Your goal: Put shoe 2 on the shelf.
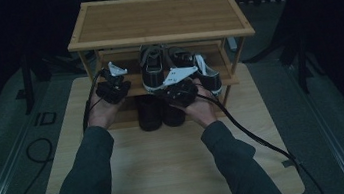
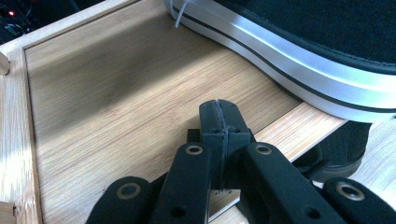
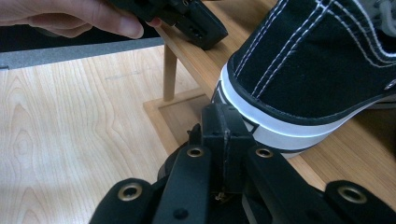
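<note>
Black sneaker (image 3: 317, 60) with white stitching and a white striped sole, on the middle shelf of a wooden shoe rack (image 1: 159, 18), right gripper (image 3: 224, 126) jaws shut tight at its heel, left gripper (image 2: 219, 119) shut over bare shelf (nothing held), dark shoes (image 1: 159, 111) below, light wooden table (image 1: 169, 168).

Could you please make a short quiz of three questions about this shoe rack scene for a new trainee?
1. True or false: both grippers are shut with nothing between the jaws.
2. On which shelf of the wooden rack does the black sneaker with the white sole stand: A top, B middle, C bottom?
3. Which gripper has its tips next to the heel of that sneaker?

Key
1. True: the left gripper and the right gripper both have their jaws pressed together, empty.
2. B, the middle shelf.
3. The right gripper; whether it touches the heel cannot be told.
</note>
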Motion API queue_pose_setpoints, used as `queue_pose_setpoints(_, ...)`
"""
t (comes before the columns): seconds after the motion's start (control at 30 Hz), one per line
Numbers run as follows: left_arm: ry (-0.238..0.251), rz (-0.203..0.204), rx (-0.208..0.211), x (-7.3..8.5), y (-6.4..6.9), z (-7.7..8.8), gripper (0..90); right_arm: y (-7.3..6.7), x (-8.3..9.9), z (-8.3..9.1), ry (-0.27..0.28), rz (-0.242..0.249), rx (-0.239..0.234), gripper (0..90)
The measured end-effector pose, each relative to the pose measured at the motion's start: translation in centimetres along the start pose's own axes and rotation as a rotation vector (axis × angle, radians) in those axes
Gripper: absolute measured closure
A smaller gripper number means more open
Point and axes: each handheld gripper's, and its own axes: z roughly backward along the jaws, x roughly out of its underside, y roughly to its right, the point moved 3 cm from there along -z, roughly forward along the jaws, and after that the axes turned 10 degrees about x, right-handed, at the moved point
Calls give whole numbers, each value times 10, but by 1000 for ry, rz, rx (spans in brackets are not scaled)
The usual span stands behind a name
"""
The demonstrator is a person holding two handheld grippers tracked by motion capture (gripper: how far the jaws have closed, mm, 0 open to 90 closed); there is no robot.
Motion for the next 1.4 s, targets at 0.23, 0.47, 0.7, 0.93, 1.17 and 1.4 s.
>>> queue_pose_setpoints(0.23,4,2,11,0,-1,0,900,-1,0,1,-10,-9,3,900)
queue_pose_setpoints(0.47,8,2,20,0,-2,0,900,-1,2,9,-32,10,-7,900)
queue_pose_setpoints(0.7,12,4,24,1,-3,0,900,-1,2,23,-45,38,-31,900)
queue_pose_setpoints(0.93,14,12,24,0,-2,0,900,6,9,46,-43,48,-31,900)
queue_pose_setpoints(1.17,15,15,27,0,-3,0,900,15,22,71,-44,48,-25,900)
queue_pose_setpoints(1.4,18,17,29,0,-3,0,900,28,36,93,-39,44,-20,900)
